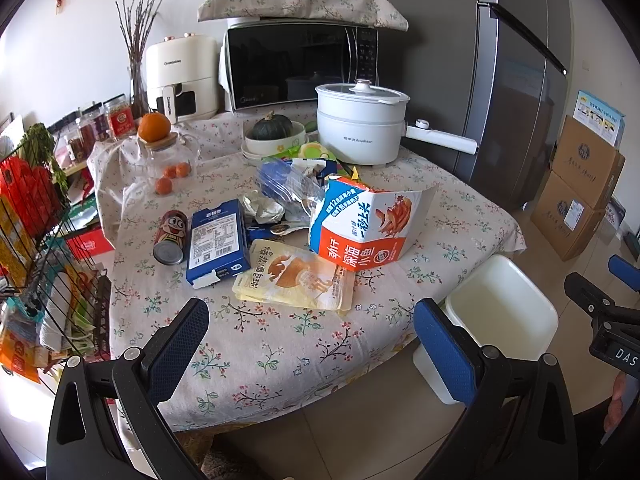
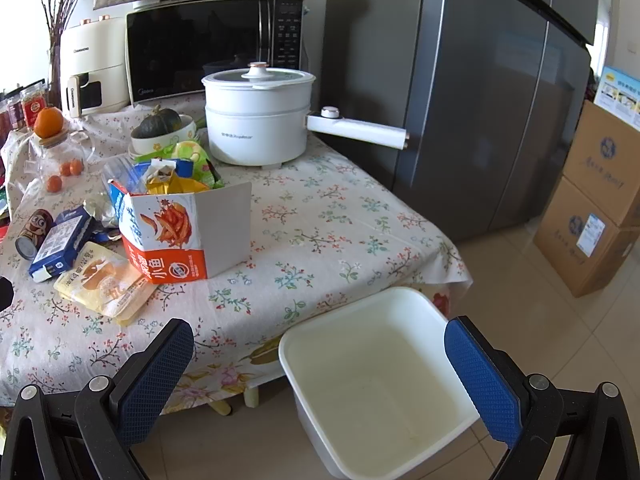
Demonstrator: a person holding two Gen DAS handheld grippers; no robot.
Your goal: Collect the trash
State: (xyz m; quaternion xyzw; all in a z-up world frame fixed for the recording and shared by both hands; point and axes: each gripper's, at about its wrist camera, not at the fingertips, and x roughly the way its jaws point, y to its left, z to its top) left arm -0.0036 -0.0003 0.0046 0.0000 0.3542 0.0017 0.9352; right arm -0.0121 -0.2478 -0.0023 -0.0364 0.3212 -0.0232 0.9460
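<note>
Snack box (image 1: 362, 224) mid-table (image 1: 280, 344), pouch (image 1: 296, 276) before it, can (image 1: 171, 237) left, bin (image 1: 500, 312) on floor right.

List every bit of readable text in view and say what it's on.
"CHANGHONG": air fryer, body and handle.
"Midea": microwave, lower left corner.
"Royalstar": white pot; characters before it are blurred.
"小鱼": orange band of the snack box.
"DAS": right hand-held gripper, cut off.
Blue box, yellow pouch, can, jars, cardboard boxes: too small or blurred.

Table under floral cloth (image 1: 280, 344) fills frame centre, on it an open orange-and-white snack box (image 1: 364, 224), yellow pouch (image 1: 296, 280), blue carton (image 1: 218, 236), tipped can (image 1: 171, 238), white electric pot (image 1: 360, 122) upper centre, microwave (image 1: 300, 64) behind, white bin (image 2: 380, 380) on floor lower right.
</note>
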